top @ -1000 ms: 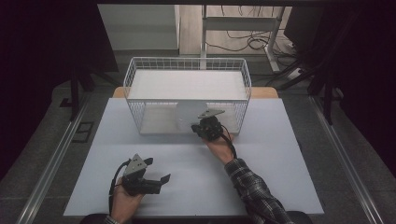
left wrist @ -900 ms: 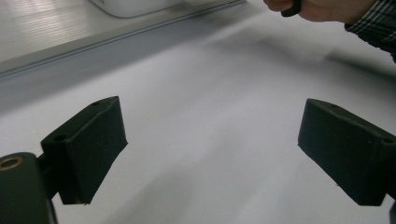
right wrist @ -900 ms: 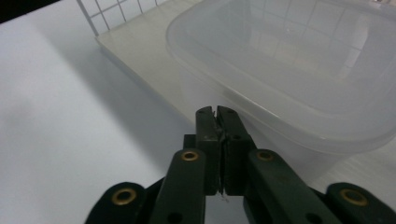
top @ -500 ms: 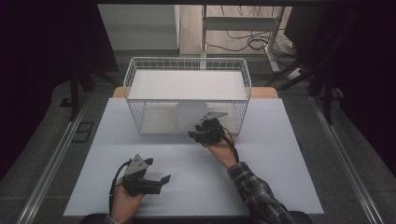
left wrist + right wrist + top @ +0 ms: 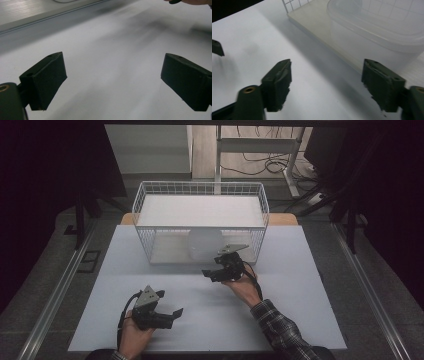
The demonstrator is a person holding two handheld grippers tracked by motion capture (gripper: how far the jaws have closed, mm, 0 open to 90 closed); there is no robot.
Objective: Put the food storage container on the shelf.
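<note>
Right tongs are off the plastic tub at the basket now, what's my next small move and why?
Probably draw the right tongs back toward you, away from the wire basket. Their jaws have just been opening and stand apart with nothing between them, and the clear plastic container sits on the board beside the basket, untouched. The left tongs rest open on the table.

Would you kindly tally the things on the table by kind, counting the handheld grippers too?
Wire basket: 1
Translucent plastic container, inside the basket: 1
Handheld grippers, left gripper and right gripper, both open: 2
Total: 4
</note>
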